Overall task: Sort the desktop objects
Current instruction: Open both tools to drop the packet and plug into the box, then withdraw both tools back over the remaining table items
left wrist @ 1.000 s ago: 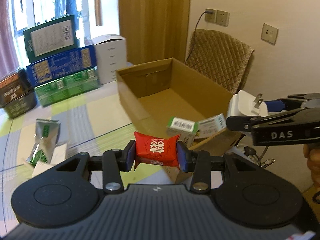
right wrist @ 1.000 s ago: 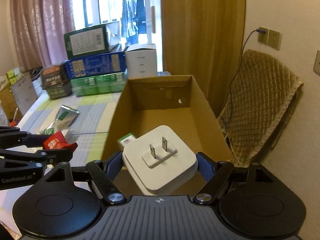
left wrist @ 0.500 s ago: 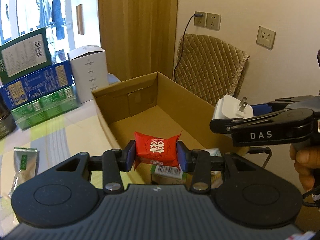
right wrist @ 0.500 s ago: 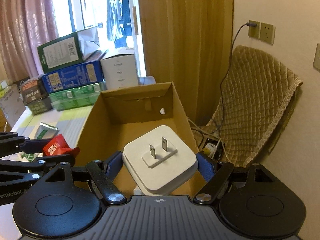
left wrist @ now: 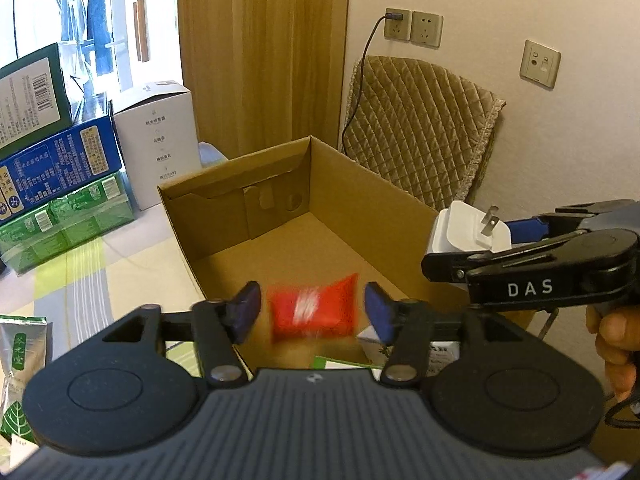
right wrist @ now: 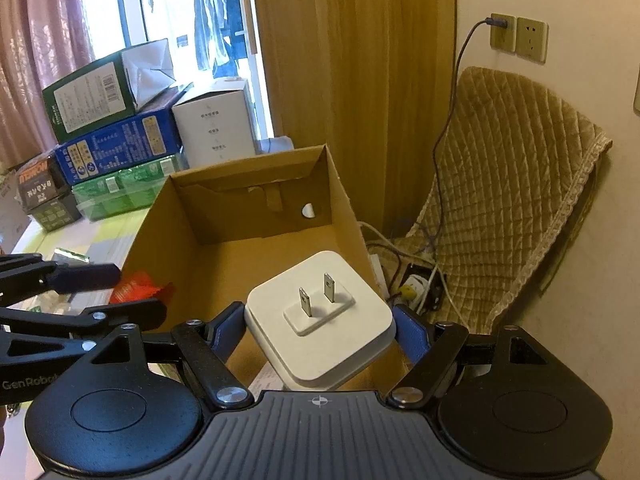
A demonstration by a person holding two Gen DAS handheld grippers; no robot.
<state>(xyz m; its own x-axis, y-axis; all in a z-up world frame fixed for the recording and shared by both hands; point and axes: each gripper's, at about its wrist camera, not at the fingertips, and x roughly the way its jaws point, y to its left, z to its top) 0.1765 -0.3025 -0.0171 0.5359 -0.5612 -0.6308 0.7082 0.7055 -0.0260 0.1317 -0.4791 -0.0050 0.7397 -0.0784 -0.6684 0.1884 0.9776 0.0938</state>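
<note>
My left gripper (left wrist: 312, 304) stands open over the near end of the brown cardboard box (left wrist: 240, 204). A red candy packet (left wrist: 314, 314) is blurred between its spread blue pads (left wrist: 246, 310), touching neither, and in the right wrist view the red packet (right wrist: 136, 286) hangs by the left gripper (right wrist: 120, 294). My right gripper (right wrist: 320, 330) is shut on a white plug adapter (right wrist: 340, 344), prongs up, above the cardboard box (right wrist: 256, 184). From the left wrist view the right gripper (left wrist: 472, 240) holds the adapter (left wrist: 460, 228) over the box's right wall.
Small green-and-white boxes (left wrist: 376, 352) lie in the carton's near end. Stacked green and blue cartons (left wrist: 60, 184) and a white box (left wrist: 160, 144) stand behind it on the table. A silver-green pouch (left wrist: 20, 356) lies at left. A quilted chair (right wrist: 504, 184) and wall sockets (right wrist: 516, 36) are at right.
My left gripper has opened and let go of the red packet, which is dropping into the box. Both grippers moved forward over the box; the right still holds the adapter.
</note>
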